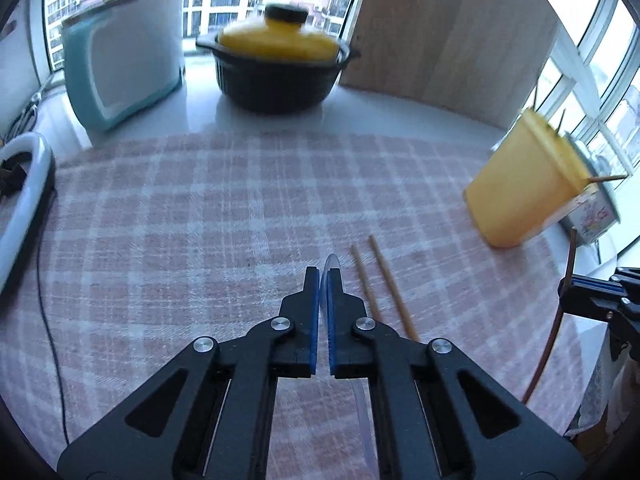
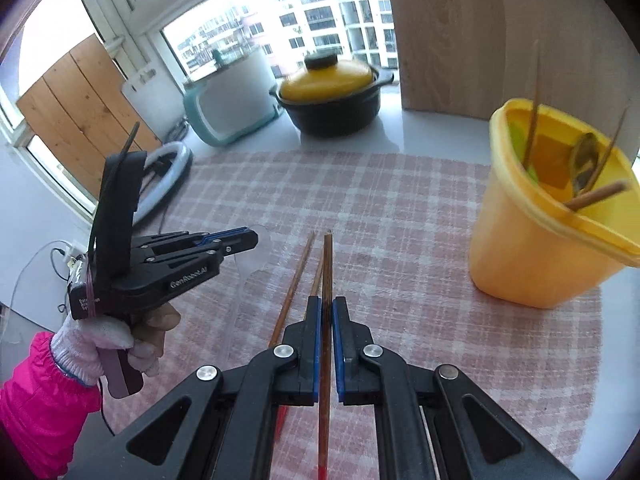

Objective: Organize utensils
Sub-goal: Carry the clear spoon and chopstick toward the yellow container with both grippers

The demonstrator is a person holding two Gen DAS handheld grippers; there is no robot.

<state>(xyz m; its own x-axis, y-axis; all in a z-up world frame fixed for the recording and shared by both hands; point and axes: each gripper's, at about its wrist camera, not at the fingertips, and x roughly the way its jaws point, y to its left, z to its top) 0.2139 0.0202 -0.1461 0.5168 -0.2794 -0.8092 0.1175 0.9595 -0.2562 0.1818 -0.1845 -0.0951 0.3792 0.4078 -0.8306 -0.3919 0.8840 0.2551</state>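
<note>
My left gripper [image 1: 323, 276] is shut on a clear plastic spoon [image 1: 331, 261], held above the pink checked cloth [image 1: 200, 220]. It also shows in the right wrist view [image 2: 250, 236], with the spoon [image 2: 256, 258] hanging from it. My right gripper [image 2: 327, 304] is shut on a brown chopstick [image 2: 327, 264]. Two more chopsticks [image 1: 380, 280] lie on the cloth; they also show in the right wrist view [image 2: 294, 284]. The yellow cup [image 2: 536, 232] at right holds chopsticks and a metal spoon [image 2: 585, 164]; the cup is also in the left wrist view [image 1: 524, 184].
A black pot with a yellow lid [image 1: 280, 60] and a teal-and-white appliance [image 1: 124, 60] stand at the back by the window. A wooden board [image 1: 448, 28] leans behind. A white ring light [image 1: 24, 208] lies at the left. A floral tin [image 1: 592, 212] sits behind the cup.
</note>
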